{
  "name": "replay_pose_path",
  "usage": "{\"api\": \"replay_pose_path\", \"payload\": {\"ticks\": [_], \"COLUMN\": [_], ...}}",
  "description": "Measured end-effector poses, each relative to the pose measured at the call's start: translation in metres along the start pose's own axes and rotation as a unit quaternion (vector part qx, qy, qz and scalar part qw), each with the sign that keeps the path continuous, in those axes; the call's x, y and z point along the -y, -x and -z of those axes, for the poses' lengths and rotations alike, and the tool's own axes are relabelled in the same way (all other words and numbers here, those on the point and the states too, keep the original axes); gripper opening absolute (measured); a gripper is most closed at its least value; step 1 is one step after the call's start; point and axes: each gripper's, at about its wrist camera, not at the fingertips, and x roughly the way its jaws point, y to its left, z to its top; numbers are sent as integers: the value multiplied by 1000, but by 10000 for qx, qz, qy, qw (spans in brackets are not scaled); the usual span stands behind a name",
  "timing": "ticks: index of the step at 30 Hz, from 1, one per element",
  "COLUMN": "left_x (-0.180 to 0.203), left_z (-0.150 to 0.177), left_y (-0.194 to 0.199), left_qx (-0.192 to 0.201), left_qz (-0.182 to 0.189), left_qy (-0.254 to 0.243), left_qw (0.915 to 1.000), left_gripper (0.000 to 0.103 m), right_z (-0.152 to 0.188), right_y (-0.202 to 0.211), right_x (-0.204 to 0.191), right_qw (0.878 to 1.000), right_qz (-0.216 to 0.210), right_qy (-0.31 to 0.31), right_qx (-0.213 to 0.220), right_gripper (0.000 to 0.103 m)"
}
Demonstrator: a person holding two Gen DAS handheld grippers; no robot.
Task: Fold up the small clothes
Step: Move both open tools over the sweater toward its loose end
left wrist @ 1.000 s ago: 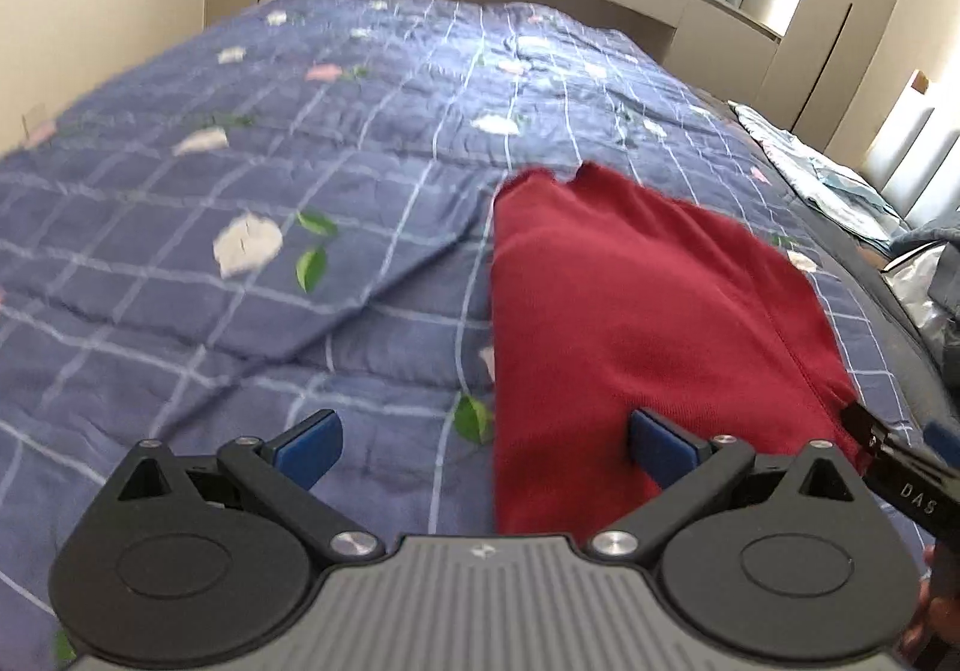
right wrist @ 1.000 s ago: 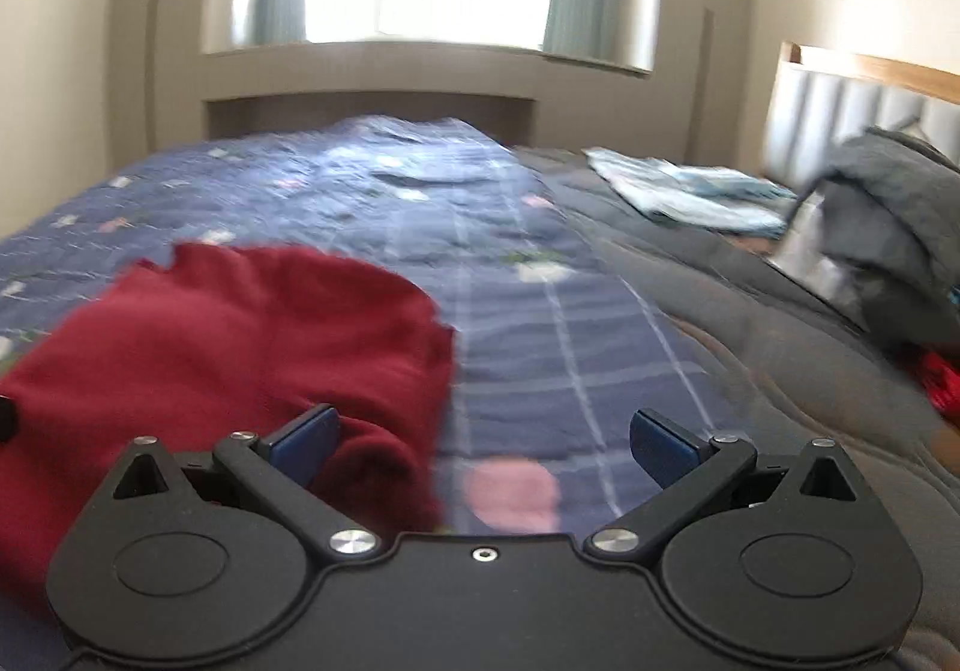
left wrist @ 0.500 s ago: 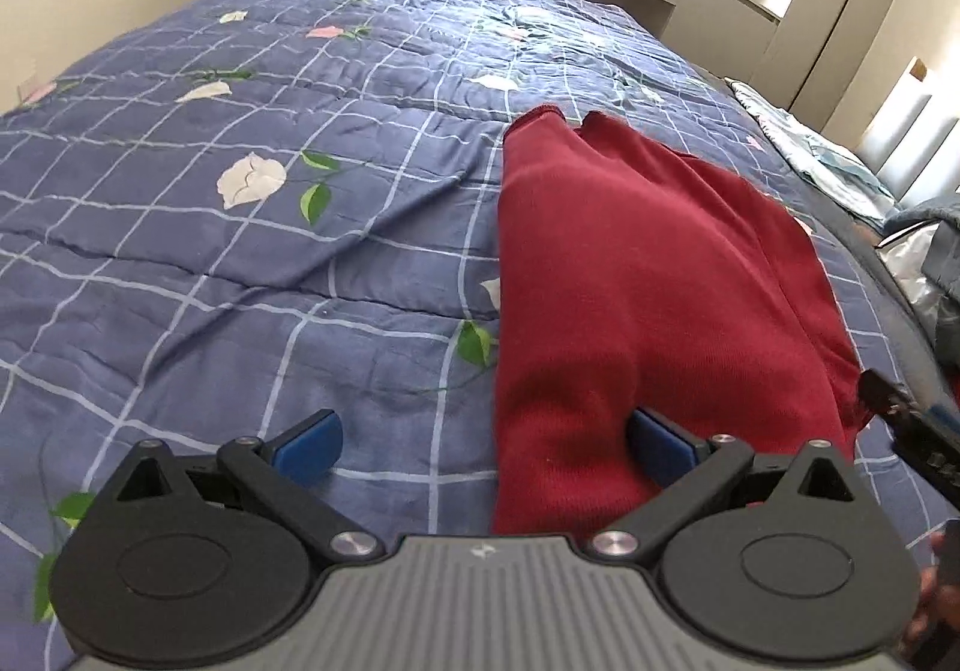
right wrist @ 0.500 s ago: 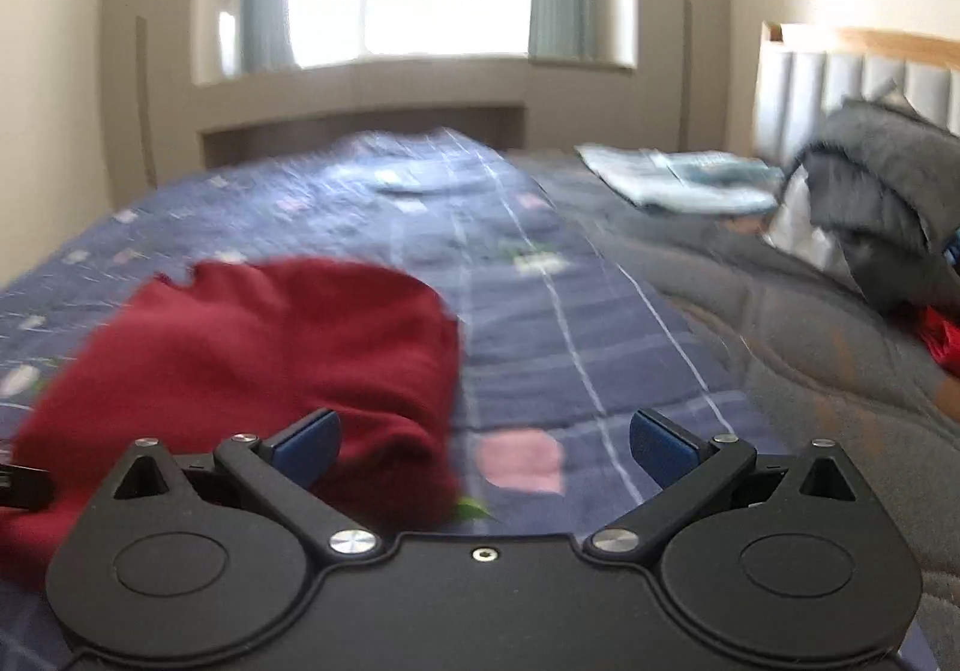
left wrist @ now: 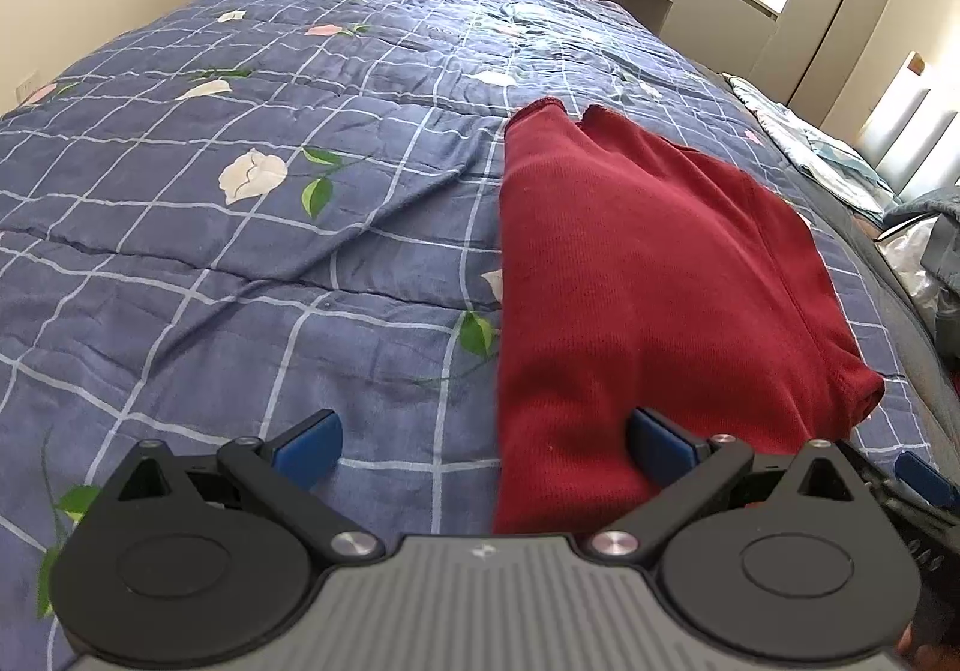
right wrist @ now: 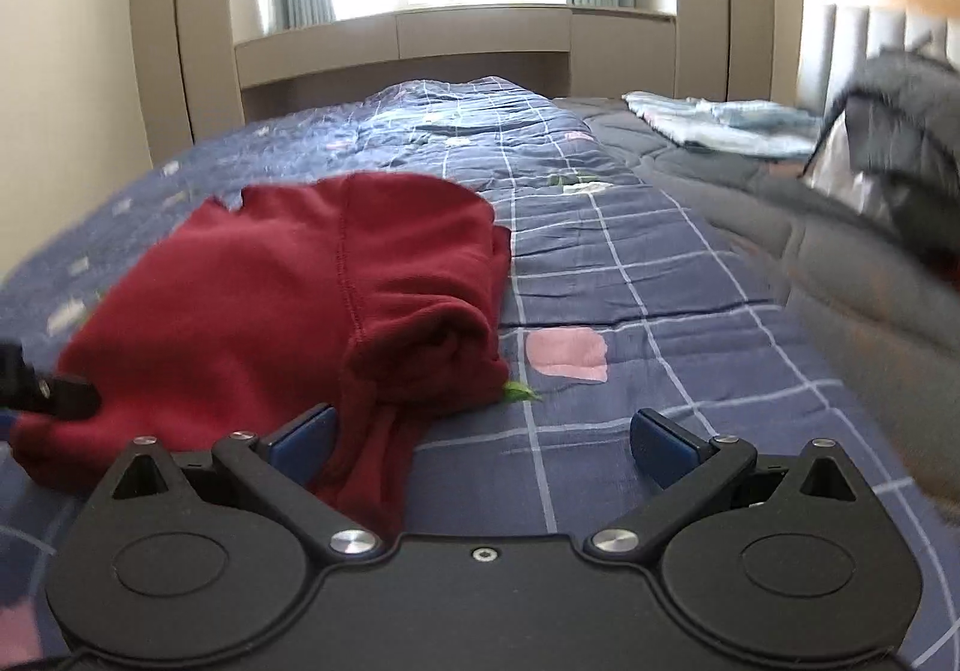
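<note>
A dark red knit garment [left wrist: 648,275] lies partly folded on the blue checked floral quilt [left wrist: 240,251]. It also shows in the right wrist view [right wrist: 288,299], with a bunched sleeve at its near right corner. My left gripper [left wrist: 483,440] is open and empty, low over the garment's near left edge. My right gripper [right wrist: 483,440] is open and empty, over the garment's near right corner and the quilt [right wrist: 630,281]. The right gripper's tip shows at the left wrist view's right edge [left wrist: 918,476].
A grey blanket [right wrist: 780,227] covers the bed's right side. Folded pale blue clothes [right wrist: 720,122] lie on it at the back. A dark grey heap [right wrist: 900,143] sits by the headboard. A wall cabinet [right wrist: 468,41] stands past the bed.
Both grippers have dropped lower and closer to the garment's near edge. The garment lies the same way. Both grippers stay open.
</note>
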Motion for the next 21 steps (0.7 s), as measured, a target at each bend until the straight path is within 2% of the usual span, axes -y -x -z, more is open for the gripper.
{"api": "replay_pose_path", "payload": {"ticks": [3, 5, 8, 10, 14, 17, 21], "left_x": [3, 5, 7, 6, 6, 9, 13], "left_z": [-4, -8, -18, -30, -51, -62, -68], "left_y": [6, 14, 18, 13, -5, -21, -39], "left_qx": [101, 363, 696, 698, 652, 577, 479], "left_qz": [-55, -135, -124, -91, -150, -200, -143], "left_qy": [-132, -250, -343, -310, -342, -415, -504], "left_qw": [9998, 9989, 9969, 9970, 9972, 9973, 9975], "left_gripper": [103, 103, 103, 103, 103, 103, 103], "right_z": [-10, -23, -47, -63, -92, -101, -99], "right_y": [7, 6, -13, -35, -84, -107, -132], "right_x": [6, 9, 10, 10, 4, 1, 2], "right_qw": [9994, 9984, 9982, 9984, 9994, 9993, 9990], "right_qz": [-202, -282, -348, -427, -275, -247, 67], "right_qy": [-137, -156, -155, -201, -186, -202, -37], "right_qx": [258, 455, 455, 325, -15, -178, -446], "right_gripper": [102, 102, 102, 102, 102, 102, 102]}}
